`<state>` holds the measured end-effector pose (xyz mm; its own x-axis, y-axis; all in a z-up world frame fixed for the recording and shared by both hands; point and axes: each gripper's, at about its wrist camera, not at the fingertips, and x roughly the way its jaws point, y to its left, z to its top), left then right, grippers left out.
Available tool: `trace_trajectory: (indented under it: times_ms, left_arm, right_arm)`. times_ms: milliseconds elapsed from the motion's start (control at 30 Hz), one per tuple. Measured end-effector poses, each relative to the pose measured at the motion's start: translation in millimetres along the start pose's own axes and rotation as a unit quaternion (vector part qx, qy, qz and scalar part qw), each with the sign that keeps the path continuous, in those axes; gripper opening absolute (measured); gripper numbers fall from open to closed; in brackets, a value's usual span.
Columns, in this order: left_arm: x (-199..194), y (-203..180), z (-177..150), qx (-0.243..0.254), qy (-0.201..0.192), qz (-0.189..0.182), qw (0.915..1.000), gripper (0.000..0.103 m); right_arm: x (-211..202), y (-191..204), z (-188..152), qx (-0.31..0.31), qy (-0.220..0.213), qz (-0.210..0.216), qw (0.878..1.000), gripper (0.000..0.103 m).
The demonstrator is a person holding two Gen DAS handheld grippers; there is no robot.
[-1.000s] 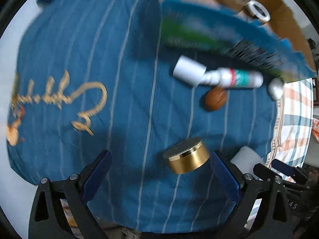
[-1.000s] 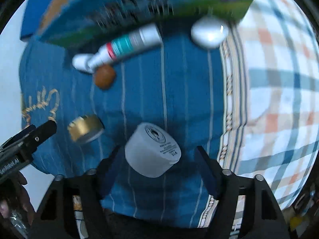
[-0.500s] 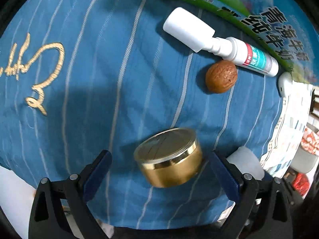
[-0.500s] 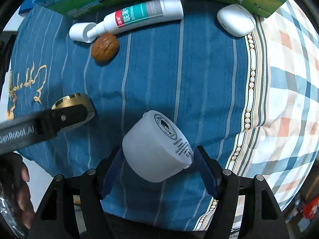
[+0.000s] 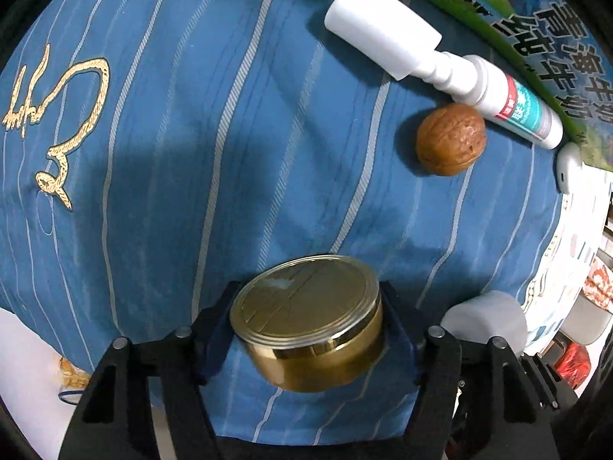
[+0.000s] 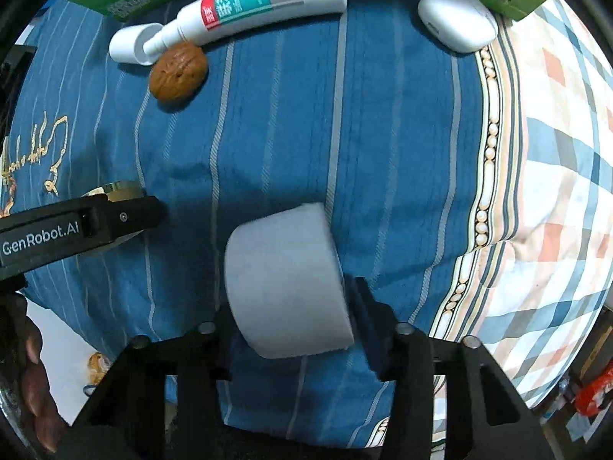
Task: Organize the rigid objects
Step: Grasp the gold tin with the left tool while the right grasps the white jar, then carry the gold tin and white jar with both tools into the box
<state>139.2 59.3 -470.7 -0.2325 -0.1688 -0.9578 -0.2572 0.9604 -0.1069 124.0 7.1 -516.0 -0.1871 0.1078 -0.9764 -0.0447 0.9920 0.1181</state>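
Both pickups look to be at the clamping stage: each pair of tongs has closed in on a container lying on the blue striped cloth [image 5: 237, 122], and lifting seems the step to come. The left gripper [image 5: 308, 326] has its jaws pressed against the two sides of the gold tin [image 5: 306, 322], which sits at 6 o'clock in the left wrist view, lid up and slightly tilted. The right gripper [image 6: 287, 306] is clamped on the white jar [image 6: 285, 283], at 6 o'clock in the right wrist view, lying on its side with its curved wall toward the camera.

The next move, as I judge it, calls for a straight lift of both containers and a carry toward wherever the rigid items are being gathered (possibly the green carton [image 5: 536, 19] along the 1 o'clock edge, though its opening is not visible). The tin's polished wall may slip, so the squeeze should hold firm.

Other things wait at 1 to 2 o'clock from the tin: a spray bottle [image 5: 440, 65] lying flat, a walnut [image 5: 450, 140] touching its underside, and a white earbud case [image 6: 456, 25] near the cloth's border. In the right wrist view the left gripper's black arm reaches in at 9 o'clock, well apart from the jar.
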Motion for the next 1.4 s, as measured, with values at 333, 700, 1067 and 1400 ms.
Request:
trace_trajectory:
  times_ms: [333, 700, 1067, 1400]
  left_arm:
    - [3, -6, -12, 0.015, -0.026, 0.016, 0.9994, 0.066]
    - [-24, -45, -55, 0.054, -0.062, 0.015, 0.9965, 0.066]
    - [-75, -78, -83, 0.094, -0.091, -0.014, 0.9913, 0.066]
    - [-185, -95, -60, 0.124, -0.169, -0.079, 0.9746, 0.066]
  right_arm:
    - [9, 5, -6, -0.006, -0.014, -0.01, 1.0, 0.04]
    - [-8, -24, -26, -0.001, -0.037, -0.004, 0.999, 0.04]
    - [-47, -44, -51, 0.0, -0.069, 0.024, 0.997, 0.04]
    - [-147, -59, -39, 0.01, -0.134, 0.078, 0.988, 0.04]
